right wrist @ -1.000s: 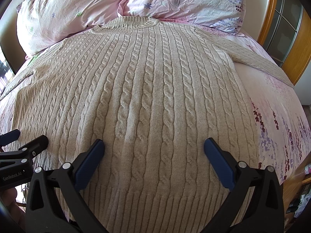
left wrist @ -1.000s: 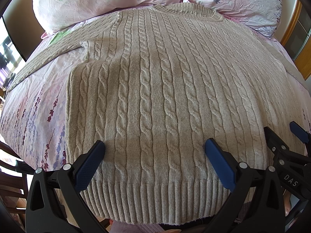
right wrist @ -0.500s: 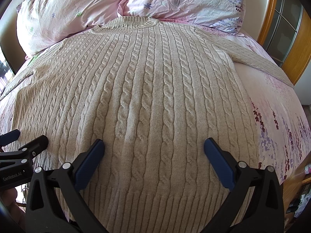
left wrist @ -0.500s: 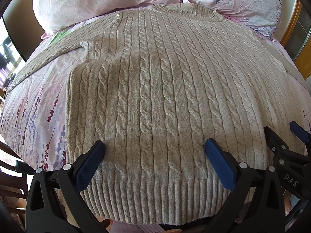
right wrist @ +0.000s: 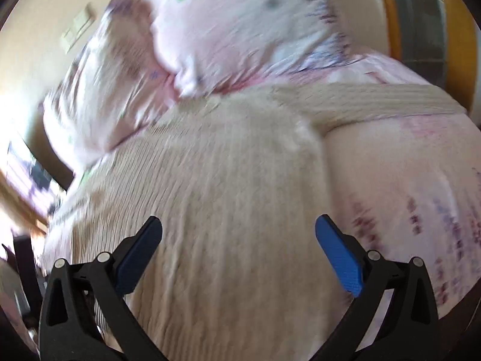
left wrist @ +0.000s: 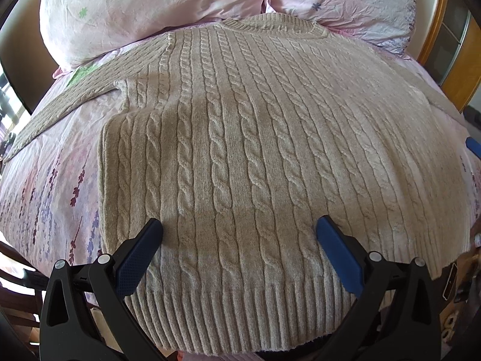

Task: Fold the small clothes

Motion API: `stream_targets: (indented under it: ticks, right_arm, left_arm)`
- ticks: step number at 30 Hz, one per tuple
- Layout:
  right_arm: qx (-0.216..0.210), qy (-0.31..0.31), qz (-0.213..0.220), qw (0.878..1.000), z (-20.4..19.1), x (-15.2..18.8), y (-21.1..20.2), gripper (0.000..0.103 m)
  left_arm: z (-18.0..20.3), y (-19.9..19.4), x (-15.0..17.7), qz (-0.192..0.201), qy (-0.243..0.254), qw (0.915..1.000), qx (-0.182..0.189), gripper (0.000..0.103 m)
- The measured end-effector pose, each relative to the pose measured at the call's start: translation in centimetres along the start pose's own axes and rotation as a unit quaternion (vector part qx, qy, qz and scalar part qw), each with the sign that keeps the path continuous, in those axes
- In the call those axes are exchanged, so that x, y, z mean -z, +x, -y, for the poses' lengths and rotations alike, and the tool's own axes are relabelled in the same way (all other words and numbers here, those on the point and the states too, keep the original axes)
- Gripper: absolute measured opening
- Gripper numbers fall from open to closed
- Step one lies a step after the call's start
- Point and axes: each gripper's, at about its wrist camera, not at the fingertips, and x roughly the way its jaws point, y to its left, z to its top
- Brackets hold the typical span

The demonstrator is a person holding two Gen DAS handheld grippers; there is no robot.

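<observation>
A beige cable-knit sweater (left wrist: 246, 138) lies flat on the bed, collar towards the pillows, both sleeves spread outwards. My left gripper (left wrist: 239, 231) is open and empty, just above the ribbed hem (left wrist: 240, 316). In the right wrist view, which is blurred, the sweater (right wrist: 228, 210) fills the middle and its right sleeve (right wrist: 375, 102) runs off to the right. My right gripper (right wrist: 239, 231) is open and empty over the sweater's right side. One blue fingertip of it (left wrist: 473, 146) shows at the right edge of the left wrist view.
Two pink floral pillows (left wrist: 156, 9) (left wrist: 345, 3) lie at the head of the bed. The pink flowered bedsheet (left wrist: 51, 186) shows on both sides of the sweater. A wooden headboard frame (left wrist: 442, 30) stands at the far right.
My right gripper has swung quickly to the right and forward, tilting its view; it has left its place by the hem. My left gripper has barely moved. The sweater lies as before.
</observation>
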Motion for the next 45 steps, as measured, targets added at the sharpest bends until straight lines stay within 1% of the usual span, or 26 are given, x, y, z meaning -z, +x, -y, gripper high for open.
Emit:
stream_targets:
  ticks: [1,2,4,6,9,14,16,18,20,21,23,24,25,27,30,32,33,35,37,38,39,40,41,43,44,45]
  right_arm:
    - [0.016,0.039,0.019,0.999,2.8,-2.0,-0.3,0.100]
    - [0.032,0.079,0.033,0.996,5.6,-3.9,-0.5,0.096]
    - [0.068,0.151,0.040,0.985,11.1,-7.2,0.1,0.076]
    - [0.092,0.219,0.039,0.971,16.2,-9.5,1.2,0.048]
    - [0.099,0.299,0.030,0.949,21.5,-11.5,3.1,0.041]
    - [0.125,0.355,0.022,0.926,25.9,-12.3,5.0,0.041]
    - [0.125,0.362,0.031,0.923,26.6,-12.4,5.6,0.039]
    - [0.126,0.368,0.040,0.921,27.4,-12.8,6.0,0.036]
    - [0.129,0.377,0.047,0.916,27.9,-13.2,6.6,0.029]
    - [0.134,0.377,0.049,0.915,28.1,-13.3,6.8,0.022]
    - [0.148,0.363,0.043,0.919,28.2,-13.6,7.2,0.007]
    - [0.151,0.352,0.047,0.922,28.0,-13.9,7.2,0.007]
    - [0.155,0.333,0.058,0.928,27.0,-14.3,6.8,0.006]
    - [0.133,0.264,0.106,0.949,22.8,-15.6,5.3,0.006]
    - [0.048,0.139,0.142,0.979,12.7,-16.9,3.5,0.006]
    - [-0.026,0.049,0.142,0.988,4.2,-16.5,3.4,0.006]
    - [-0.065,0.001,0.134,0.989,-0.4,-15.7,3.7,0.006]
    - [-0.140,-0.086,0.093,0.982,-8.9,-12.9,5.6,0.006]
    - [-0.205,-0.158,0.001,0.966,-16.4,-8.4,9.1,0.014]
    - [-0.225,-0.182,-0.052,0.956,-19.0,-6.3,11.0,0.026]
    - [-0.235,-0.201,-0.096,0.946,-21.1,-4.2,12.4,0.034]
    - [-0.243,-0.212,-0.118,0.939,-22.3,-2.7,13.2,0.034]
    - [-0.247,-0.216,-0.120,0.937,-22.7,-1.7,13.3,0.035]
    - [-0.238,-0.215,-0.100,0.942,-22.1,-1.0,12.5,0.047]
    - [-0.231,-0.205,-0.088,0.947,-21.2,-1.3,12.1,0.060]
    - [-0.225,-0.195,-0.080,0.951,-20.2,-1.6,11.8,0.067]
  left_arm:
    - [-0.8,-0.3,-0.2,0.017,-0.011,0.9994,0.027,0.102]
    - [-2.0,-0.7,-0.5,0.041,-0.028,0.9970,0.059,0.102]
    - [-4.6,-1.3,-1.2,0.088,-0.067,0.9879,0.108,0.102]
    - [-7.2,-1.6,-2.0,0.124,-0.100,0.9776,0.137,0.102]
    - [-10.2,-1.5,-3.5,0.151,-0.116,0.9744,0.119,0.102]
    - [-15.8,-2.1,-4.5,0.187,-0.162,0.9665,0.068,0.102]
    - [-18.1,-2.3,-4.8,0.197,-0.189,0.9612,0.042,0.102]
    - [-20.4,-2.4,-4.8,0.200,-0.221,0.9539,0.034,0.102]
    - [-22.6,-2.2,-4.7,0.205,-0.255,0.9444,0.032,0.102]
    - [-23.4,-2.1,-4.5,0.207,-0.267,0.9406,0.032,0.102]
    - [-25.0,-1.9,-4.3,0.213,-0.292,0.9316,0.036,0.102]
    - [-25.5,-1.8,-4.0,0.218,-0.302,0.9274,0.037,0.102]
    - [-26.2,-1.8,-3.8,0.222,-0.312,0.9230,0.037,0.102]
    - [-27.6,-1.8,-3.4,0.227,-0.333,0.9145,0.036,0.102]
    - [-29.7,-1.9,-2.8,0.238,-0.367,0.8988,0.032,0.102]
    - [-30.8,-1.9,-2.6,0.243,-0.386,0.8896,0.026,0.102]
    - [-31.3,-2.0,-2.5,0.244,-0.394,0.8856,0.024,0.098]
    - [-32.1,-1.9,-2.4,0.246,-0.411,0.8775,0.031,0.092]
    - [-33.1,-1.7,-2.2,0.246,-0.431,0.8668,0.050,0.089]
    - [-33.6,-1.6,-2.1,0.243,-0.443,0.8608,0.058,0.086]
    - [-34.2,-1.4,-1.8,0.239,-0.456,0.8547,0.068,0.084]
    - [-34.8,-1.3,-1.6,0.235,-0.464,0.8508,0.072,0.082]
    - [-35.4,-1.1,-1.4,0.230,-0.472,0.8480,0.071,0.080]
    - [-37.0,-0.8,-1.0,0.222,-0.487,0.8421,0.067,0.074]
    - [-37.9,-0.6,-0.8,0.220,-0.494,0.8389,0.063,0.070]
    - [-38.7,-0.4,-0.7,0.218,-0.502,0.8346,0.061,0.065]
